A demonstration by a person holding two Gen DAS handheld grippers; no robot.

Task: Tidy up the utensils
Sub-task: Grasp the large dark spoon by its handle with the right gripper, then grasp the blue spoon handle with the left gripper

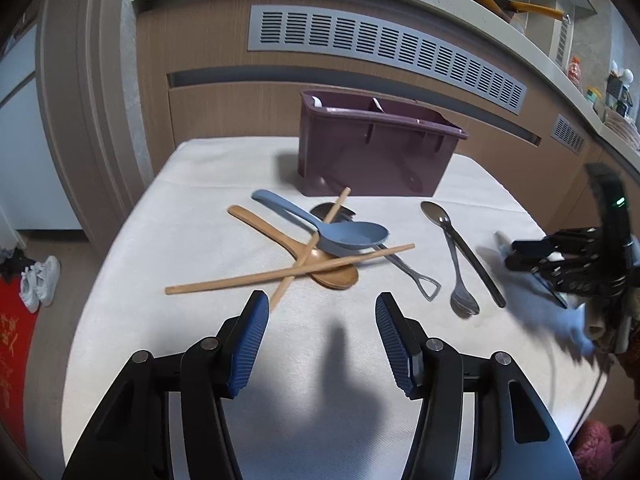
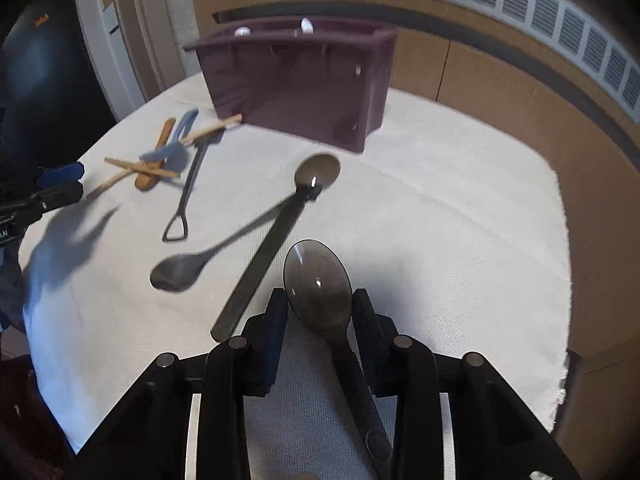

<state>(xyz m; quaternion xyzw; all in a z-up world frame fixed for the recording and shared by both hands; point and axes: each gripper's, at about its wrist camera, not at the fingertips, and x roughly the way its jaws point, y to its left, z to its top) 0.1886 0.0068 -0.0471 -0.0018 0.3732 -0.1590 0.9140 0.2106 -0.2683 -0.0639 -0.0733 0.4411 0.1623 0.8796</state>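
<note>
A purple utensil holder [image 1: 376,148] [image 2: 300,76] with compartments stands at the back of the white-clothed table [image 1: 192,240]. In front of it lie a blue spoon [image 1: 332,228], a wooden spoon [image 1: 296,252] and two wooden chopsticks [image 1: 288,272], crossed in a pile. A metal shovel-handled utensil [image 1: 412,272], a metal spoon [image 1: 460,280] and a dark-handled spoon [image 1: 464,248] lie to the right. My left gripper [image 1: 322,324] is open and empty, above the cloth near the pile. My right gripper [image 2: 320,312] is shut on a dark translucent spoon [image 2: 320,280], bowl forward, above the cloth.
Wooden cabinets with a grey vent [image 1: 384,44] stand behind the table. A counter holds pans [image 1: 508,0] and jars at the upper right. White shoes [image 1: 40,284] and a red mat lie on the floor at left. The table edge drops off at right [image 2: 560,320].
</note>
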